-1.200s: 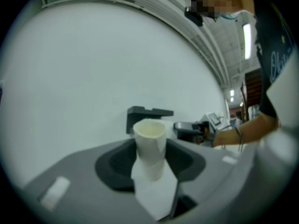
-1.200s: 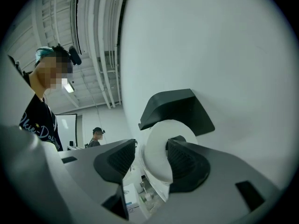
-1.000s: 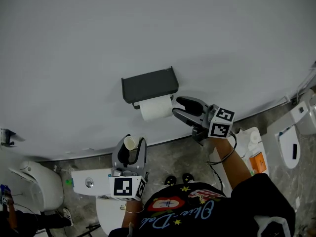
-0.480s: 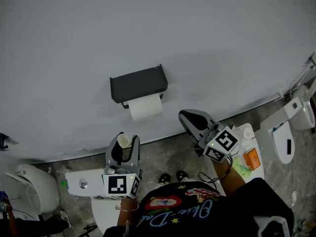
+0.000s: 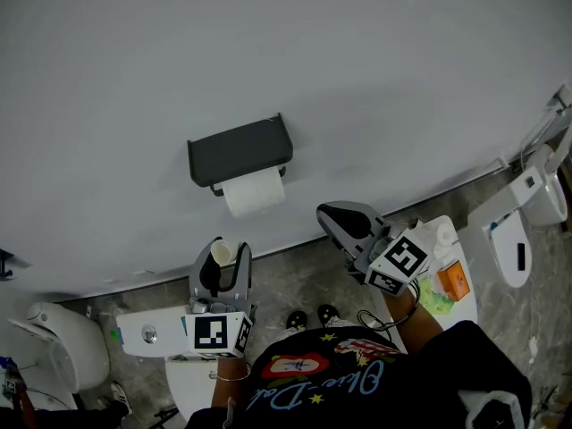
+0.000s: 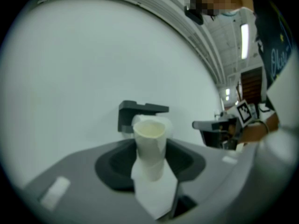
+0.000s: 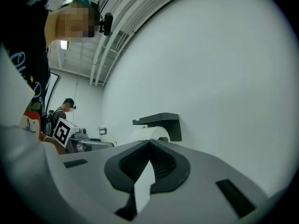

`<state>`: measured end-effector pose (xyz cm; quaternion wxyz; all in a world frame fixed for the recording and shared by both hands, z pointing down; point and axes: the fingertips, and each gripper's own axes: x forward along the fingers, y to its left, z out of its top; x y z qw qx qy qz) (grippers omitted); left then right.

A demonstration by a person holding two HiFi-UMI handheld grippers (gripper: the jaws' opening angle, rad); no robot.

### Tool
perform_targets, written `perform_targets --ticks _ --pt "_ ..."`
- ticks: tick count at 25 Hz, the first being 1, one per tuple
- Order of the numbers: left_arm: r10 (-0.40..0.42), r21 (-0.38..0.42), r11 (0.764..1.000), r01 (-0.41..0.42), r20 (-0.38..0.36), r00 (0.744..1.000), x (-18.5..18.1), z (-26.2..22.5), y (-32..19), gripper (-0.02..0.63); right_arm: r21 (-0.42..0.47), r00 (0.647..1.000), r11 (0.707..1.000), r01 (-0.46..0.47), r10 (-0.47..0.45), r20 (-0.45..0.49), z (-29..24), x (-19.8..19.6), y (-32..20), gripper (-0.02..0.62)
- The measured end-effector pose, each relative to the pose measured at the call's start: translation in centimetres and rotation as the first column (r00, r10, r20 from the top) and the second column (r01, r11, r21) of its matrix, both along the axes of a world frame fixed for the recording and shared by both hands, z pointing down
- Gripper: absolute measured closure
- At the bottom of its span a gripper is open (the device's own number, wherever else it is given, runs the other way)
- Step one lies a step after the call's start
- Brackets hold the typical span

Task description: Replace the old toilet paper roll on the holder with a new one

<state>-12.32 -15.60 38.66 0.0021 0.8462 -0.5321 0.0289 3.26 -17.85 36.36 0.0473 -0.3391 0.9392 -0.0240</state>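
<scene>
Risks first: the spent cardboard core (image 6: 149,141) was held pinched upright in the left claw (image 5: 222,262), gripped round its lower part only, with the top standing clear above the jaws. It is a thin-walled hollow card cylinder, so it would likely be crushed oval by a harder squeeze or slipped out by a slacker one. A white cistern (image 5: 152,331) and grey stone-look floor (image 5: 299,284) were seen below that claw, so a dropped core would probably roll away

The right claw (image 5: 326,214) was pressed fully together with nothing gripped. A thin white sliver was seen in the seam near the jaw roots; whether it was tissue or a pale surface beneath could not be told

The new toilet roll (image 5: 253,192) was seated under the dark holder (image 5: 239,148), dead ahead of the right claw's tips and well apart from them. From the left claw it was also ahead, partly hidden behind the core. Seating on the spindle could not be confirmed from any view. If it was only half engaged, the roll could be knocked off by a sideways swing of either claw

Materials: the roll is soft, matte, white and fat, and easily dented. The holder is a rigid matte dark-grey box-shaped hood on a smooth pale wall (image 5: 357,79). The claw pads were ribbed dark rubber in smooth grey moulded shells
</scene>
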Motion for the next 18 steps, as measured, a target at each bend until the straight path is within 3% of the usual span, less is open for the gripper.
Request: perform_targets --ticks 7,12,18 --pt "0.002 0.008 1.0 -0.002 0.01 1.0 0.09 -0.31 0.05 0.42 -0.005 1.0 1.0 -0.007 0.007 0.002 -0.02 0.2 0.07 0.581" --pt "-0.012 0.026 1.0 0.01 0.079 0.997 0.04 -0.05 0.05 0.42 -0.006 1.0 1.0 -0.006 0.005 -0.003 0.03 0.06 -0.02 0.581" --pt "-0.014 0.019 1.0 0.013 0.054 0.998 -0.06 -0.23 -0.13 0.42 -0.008 1.0 1.0 0.0 0.0 -0.005 0.03 0.02 -0.19 0.581"
